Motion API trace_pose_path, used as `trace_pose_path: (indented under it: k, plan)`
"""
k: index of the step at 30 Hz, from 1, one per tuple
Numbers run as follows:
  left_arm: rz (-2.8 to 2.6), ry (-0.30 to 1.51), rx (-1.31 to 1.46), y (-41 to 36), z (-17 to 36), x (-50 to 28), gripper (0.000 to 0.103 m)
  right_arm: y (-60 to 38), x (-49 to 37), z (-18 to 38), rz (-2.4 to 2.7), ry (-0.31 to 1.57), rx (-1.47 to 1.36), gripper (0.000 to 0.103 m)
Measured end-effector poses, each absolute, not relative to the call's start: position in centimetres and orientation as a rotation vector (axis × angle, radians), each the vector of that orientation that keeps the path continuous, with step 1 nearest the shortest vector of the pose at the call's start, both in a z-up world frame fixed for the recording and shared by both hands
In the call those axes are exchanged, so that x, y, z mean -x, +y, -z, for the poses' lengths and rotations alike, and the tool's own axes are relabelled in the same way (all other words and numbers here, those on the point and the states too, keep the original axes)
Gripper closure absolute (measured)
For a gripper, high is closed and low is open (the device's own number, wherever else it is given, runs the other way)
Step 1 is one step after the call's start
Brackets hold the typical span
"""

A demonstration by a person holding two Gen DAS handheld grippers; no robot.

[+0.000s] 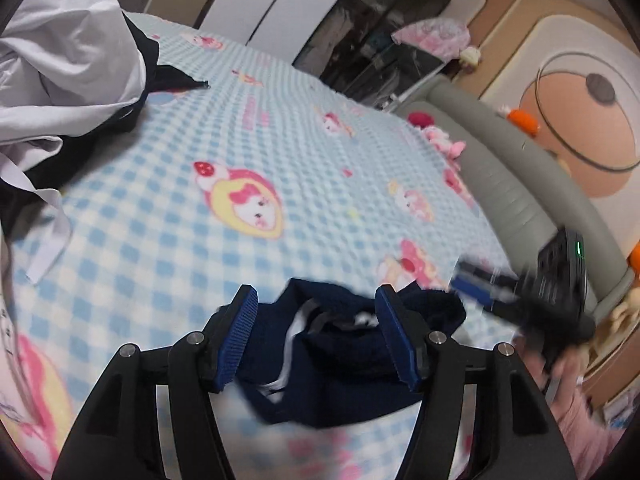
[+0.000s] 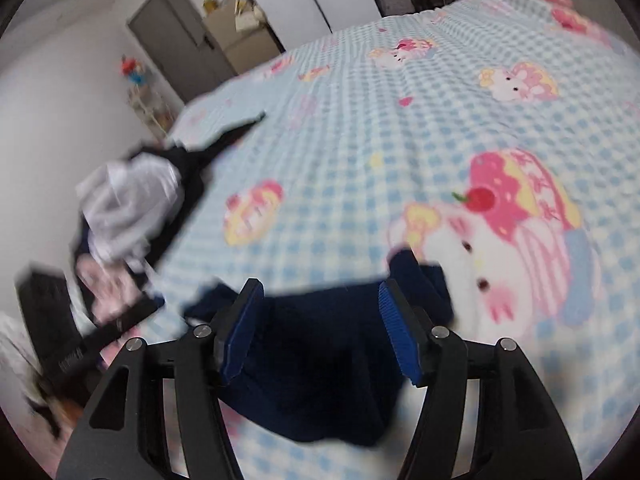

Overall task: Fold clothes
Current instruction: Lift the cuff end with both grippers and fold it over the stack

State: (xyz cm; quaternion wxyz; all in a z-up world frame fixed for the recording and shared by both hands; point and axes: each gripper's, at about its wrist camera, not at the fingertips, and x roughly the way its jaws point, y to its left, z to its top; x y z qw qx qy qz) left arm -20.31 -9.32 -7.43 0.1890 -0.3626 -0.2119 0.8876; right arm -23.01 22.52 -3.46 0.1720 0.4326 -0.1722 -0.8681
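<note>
Left gripper (image 1: 316, 320): jaws apart, released, its blue pads (image 1: 239, 338) clear of the cloth on both sides.
Under the left gripper: the navy garment (image 1: 340, 376) lies bunched on the bed, between and just beyond the fingers, a white drawstring (image 1: 289, 350) showing in its folds.
Right gripper (image 2: 320, 316): also released, jaws spread, nothing pressed between the pads (image 2: 400, 340).
Under the right gripper: the same navy garment (image 2: 320, 368), a dark crumpled heap between the fingers and spilling past the right-hand one; whether the pads brush it I cannot tell through the blur.
Each from the other: from the left wrist the right gripper (image 1: 560, 280) shows at the right edge, blurred, in a hand with a pink sleeve (image 1: 580, 432) below it.
Bed: blue-and-white checked blanket (image 1: 280, 128) printed with pink cartoon figures.
Further off: a pile of white and black clothes (image 1: 68, 68) at the blanket's far left.
Beyond: grey padded bed edge (image 1: 500, 184), a pink soft toy (image 1: 444, 144) against it.
</note>
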Motion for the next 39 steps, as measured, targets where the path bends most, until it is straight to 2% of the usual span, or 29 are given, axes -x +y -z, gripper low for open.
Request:
trace_pose_path:
  k: [4, 6, 12, 16, 19, 22, 23, 24, 26, 30, 34, 35, 36, 38, 39]
  plan:
    - [-2.455, -0.370, 1.078, -8.8, 8.6, 19.5, 0.040, 24.6, 24.9, 3.3, 2.451, -0.661, -1.260, 0.041]
    - [-2.440, -0.248, 1.055, -7.8, 8.9, 18.6, 0.040, 25.3, 23.3, 3.0, 2.463, -0.634, -1.212, 0.041]
    - [-2.458, 0.017, 1.115, -4.1, 9.5, 20.4, 0.040, 23.8, 18.8, 4.6, 2.437, -0.303, -1.265, 0.041]
    - [-2.513, -0.031, 1.238, -3.4, 10.3, 24.0, 0.041, 20.7, 18.7, 6.5, 2.394, -0.048, -1.337, 0.041]
    - [-2.415, -0.114, 1.231, -4.0, 10.3, 24.0, 0.042, 20.1, 20.8, 6.3, 2.430, -0.120, -1.300, 0.041]
    - [-2.361, -0.074, 1.240, -4.1, 10.7, 23.1, 0.042, 19.3, 22.4, 6.8, 2.394, -0.152, -1.284, 0.041]
    - [-2.350, -0.060, 1.256, -4.3, 11.0, 22.9, 0.044, 19.0, 22.9, 7.2, 2.377, -0.151, -1.292, 0.041]
    - [-2.347, -0.084, 1.253, -4.7, 11.0, 22.7, 0.055, 18.7, 23.4, 8.0, 2.370, -0.137, -1.318, 0.041]
    - [-2.331, -0.151, 1.224, -5.3, 10.6, 22.5, 0.063, 18.5, 23.5, 8.8, 2.383, -0.113, -1.360, 0.041]
    - [-2.282, -0.277, 1.184, -6.3, 9.4, 23.1, 0.060, 19.1, 21.7, 8.5, 2.389, -0.168, -1.324, 0.040]
    - [-2.136, -0.220, 1.326, -4.1, 10.0, 26.5, 0.060, 19.6, 20.8, 8.8, 2.414, -0.127, -1.346, 0.040]
    - [-2.107, -0.221, 1.383, -3.6, 10.5, 27.3, 0.063, 19.9, 20.9, 8.9, 2.406, -0.149, -1.359, 0.040]
    - [-2.095, -0.229, 1.420, -3.4, 10.6, 27.6, 0.080, 20.2, 21.0, 9.0, 2.395, -0.177, -1.371, 0.040]
    - [-2.117, -0.215, 1.444, -3.4, 10.2, 27.2, 0.094, 20.9, 21.2, 9.1, 2.373, -0.232, -1.395, 0.040]
    - [-2.127, -0.241, 1.427, -3.8, 9.8, 26.6, 0.096, 21.1, 21.1, 8.9, 2.369, -0.243, -1.389, 0.040]
